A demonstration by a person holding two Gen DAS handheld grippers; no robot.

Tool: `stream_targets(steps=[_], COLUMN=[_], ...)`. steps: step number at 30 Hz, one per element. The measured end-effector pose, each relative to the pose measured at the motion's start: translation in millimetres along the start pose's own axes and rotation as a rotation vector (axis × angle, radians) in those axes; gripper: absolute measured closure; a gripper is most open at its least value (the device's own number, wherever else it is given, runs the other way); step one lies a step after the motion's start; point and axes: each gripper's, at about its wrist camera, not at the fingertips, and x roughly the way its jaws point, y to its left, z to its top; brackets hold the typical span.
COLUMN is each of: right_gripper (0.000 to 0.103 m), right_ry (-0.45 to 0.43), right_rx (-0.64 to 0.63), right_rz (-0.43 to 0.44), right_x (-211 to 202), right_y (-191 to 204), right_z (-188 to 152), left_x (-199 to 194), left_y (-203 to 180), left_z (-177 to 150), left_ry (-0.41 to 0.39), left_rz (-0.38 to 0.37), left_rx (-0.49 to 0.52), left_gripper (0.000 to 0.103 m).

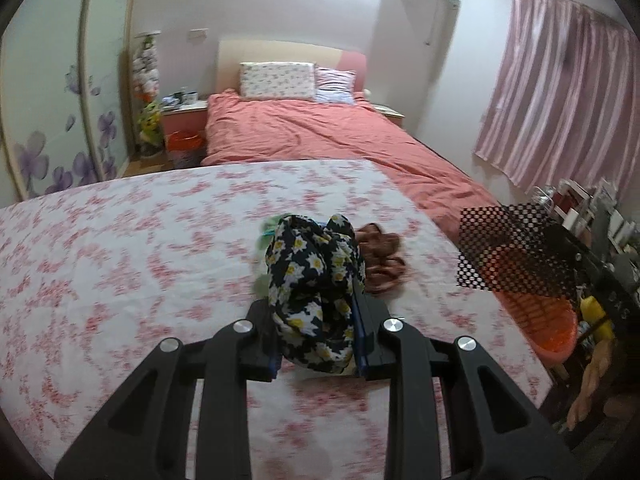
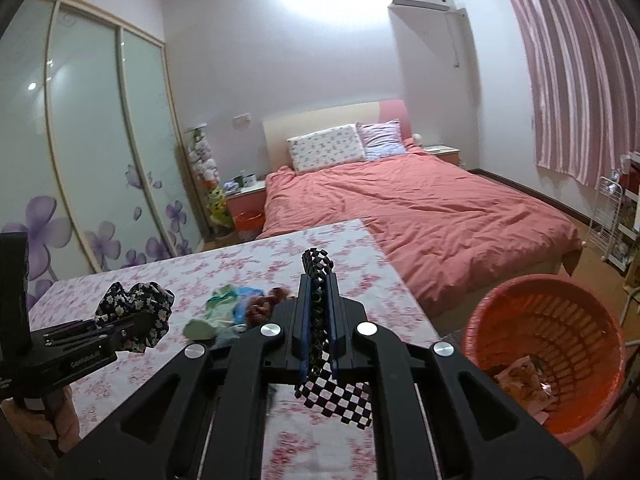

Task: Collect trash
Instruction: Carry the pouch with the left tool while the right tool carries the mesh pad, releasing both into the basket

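My left gripper (image 1: 316, 300) is shut on a crumpled black cloth with white-yellow daisies (image 1: 316, 276), held above a table with a pink-flowered cover (image 1: 120, 260). It also shows in the right wrist view (image 2: 136, 316). My right gripper (image 2: 319, 300) is shut on a black-and-white checkered mesh piece (image 2: 336, 400), which hangs beside the table's right edge in the left wrist view (image 1: 512, 252). An orange basket (image 2: 600, 308) stands on the floor right of the table with wrappers inside. A green-blue scrap (image 2: 224, 304) and a brown scrap (image 1: 380, 260) lie on the table.
A bed with a coral cover (image 2: 420, 212) stands behind the table. A wardrobe with flower-painted glass doors (image 2: 100, 160) is at the left. A white wire rack (image 2: 612, 220) stands at the right under pink curtains (image 2: 580, 80). Another orange bin (image 1: 182, 142) sits by the nightstand.
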Motion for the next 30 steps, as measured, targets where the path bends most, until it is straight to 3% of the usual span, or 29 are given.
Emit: stream_targets(steps=[30], right_gripper=[0.096], right_ry=[-0.071], right_rx=[0.169], right_rz=[-0.192], right_x=[-37], right_y=[-133], right_z=[-8], left_x=[43], left_y=[-183], left_z=[-6], left_ry=[0.049], left_rz=[-0.275], left_rx=[0.179], left_gripper=[0.076])
